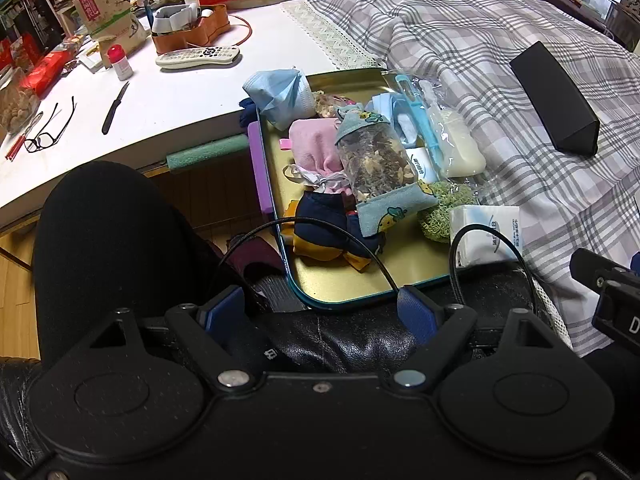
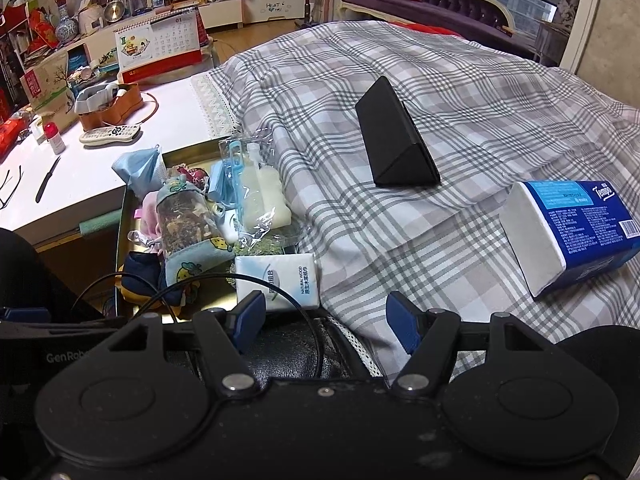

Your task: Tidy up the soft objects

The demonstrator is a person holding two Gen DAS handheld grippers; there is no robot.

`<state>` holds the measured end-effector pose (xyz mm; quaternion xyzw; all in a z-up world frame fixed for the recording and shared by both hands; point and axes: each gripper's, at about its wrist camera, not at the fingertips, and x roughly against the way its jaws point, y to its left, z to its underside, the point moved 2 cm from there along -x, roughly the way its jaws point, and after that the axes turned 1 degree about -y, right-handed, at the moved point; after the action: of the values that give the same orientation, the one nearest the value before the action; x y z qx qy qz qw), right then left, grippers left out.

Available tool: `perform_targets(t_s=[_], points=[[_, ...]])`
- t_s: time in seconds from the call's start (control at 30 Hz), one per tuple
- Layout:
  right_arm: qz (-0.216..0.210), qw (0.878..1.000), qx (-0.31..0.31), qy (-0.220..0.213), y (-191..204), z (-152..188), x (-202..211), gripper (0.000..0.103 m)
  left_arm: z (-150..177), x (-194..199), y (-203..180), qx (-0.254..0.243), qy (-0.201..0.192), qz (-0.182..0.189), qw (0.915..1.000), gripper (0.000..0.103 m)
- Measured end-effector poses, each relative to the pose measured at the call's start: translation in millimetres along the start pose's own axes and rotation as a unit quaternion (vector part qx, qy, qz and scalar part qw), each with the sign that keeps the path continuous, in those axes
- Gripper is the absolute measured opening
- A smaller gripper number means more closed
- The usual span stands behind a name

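Barely begun: both claws hang empty over a tray heaped with soft things.

Nearest in, the left gripper (image 1: pixel 320 304) stands released with nothing between its blue pads, held low over the person's lap short of the tray's (image 1: pixel 352 292) near rim; the right gripper (image 2: pixel 324 316) is likewise spread and empty, close behind the small tissue pack (image 2: pixel 278 280) at the tray's near right corner. Outward, the sachet pouch (image 1: pixel 376 164) lies on top of the pile, its long axis running from the near rim toward the far one, its cap end pointing away. By my reading nothing is sorted yet: pink cloth (image 1: pixel 316 144), face mask (image 1: pixel 276 94) and navy sock (image 1: pixel 320 224) lie jumbled, and the large tissue pack (image 2: pixel 576 232) sits apart on the plaid cover (image 2: pixel 400 80).
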<state>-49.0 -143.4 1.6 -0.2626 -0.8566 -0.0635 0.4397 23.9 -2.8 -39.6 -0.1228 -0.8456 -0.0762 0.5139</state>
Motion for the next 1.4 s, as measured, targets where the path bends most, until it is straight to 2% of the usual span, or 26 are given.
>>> perform_targets(t_s=[1.4], points=[[-0.002,1.000,-0.002,0.001,0.9,2.2,-0.7,0.066,3.4,0.7,-4.6,-0.009,-0.001,-0.005,0.9999,0.080]])
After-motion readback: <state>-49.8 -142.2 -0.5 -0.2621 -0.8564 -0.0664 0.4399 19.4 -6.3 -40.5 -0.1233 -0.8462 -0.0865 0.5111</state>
